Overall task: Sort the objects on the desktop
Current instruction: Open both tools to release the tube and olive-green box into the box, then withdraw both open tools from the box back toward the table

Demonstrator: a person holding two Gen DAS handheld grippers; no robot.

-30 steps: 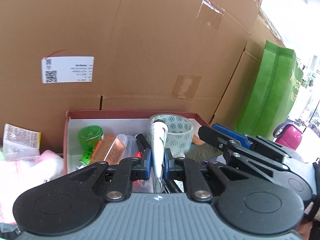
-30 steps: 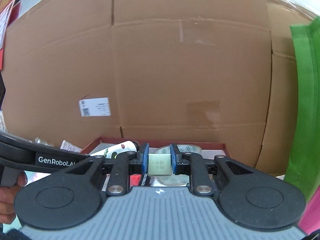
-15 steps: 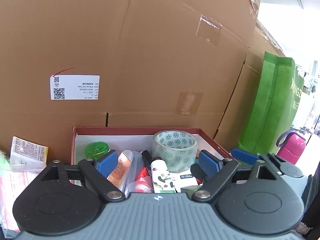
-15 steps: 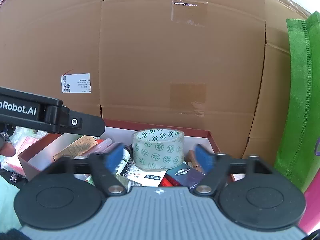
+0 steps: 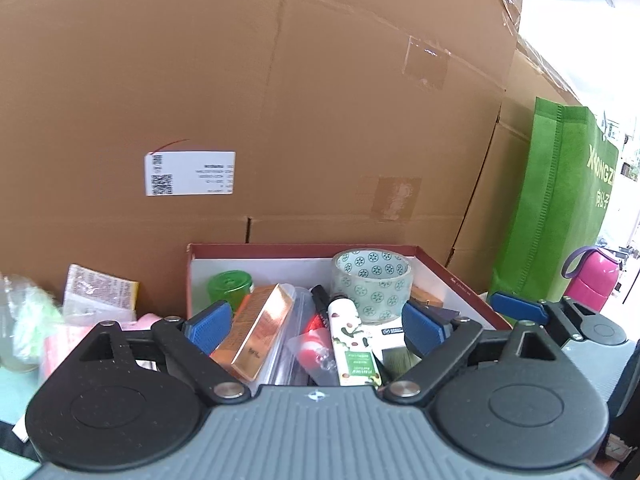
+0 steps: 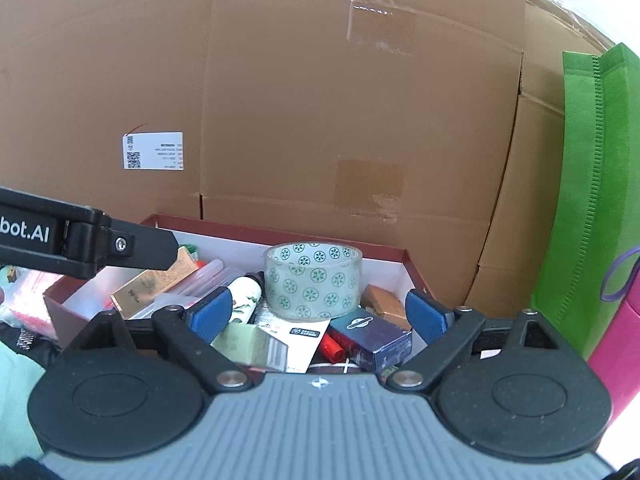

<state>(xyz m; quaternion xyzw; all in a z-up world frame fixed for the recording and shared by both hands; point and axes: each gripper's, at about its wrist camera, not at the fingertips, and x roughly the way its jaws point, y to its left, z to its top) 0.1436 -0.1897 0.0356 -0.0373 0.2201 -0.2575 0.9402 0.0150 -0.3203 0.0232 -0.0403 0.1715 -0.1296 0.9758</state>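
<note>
Both my tongs wide over the red box

My left gripper and right gripper have just been opening, nothing gripped; the tape roll stands inside the box.

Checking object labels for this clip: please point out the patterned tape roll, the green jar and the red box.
patterned tape roll (image 6: 316,286), right wrist view, outer side wall
green jar (image 5: 231,286), left wrist view, lid top
red box (image 5: 304,249), left wrist view, far rim
</note>
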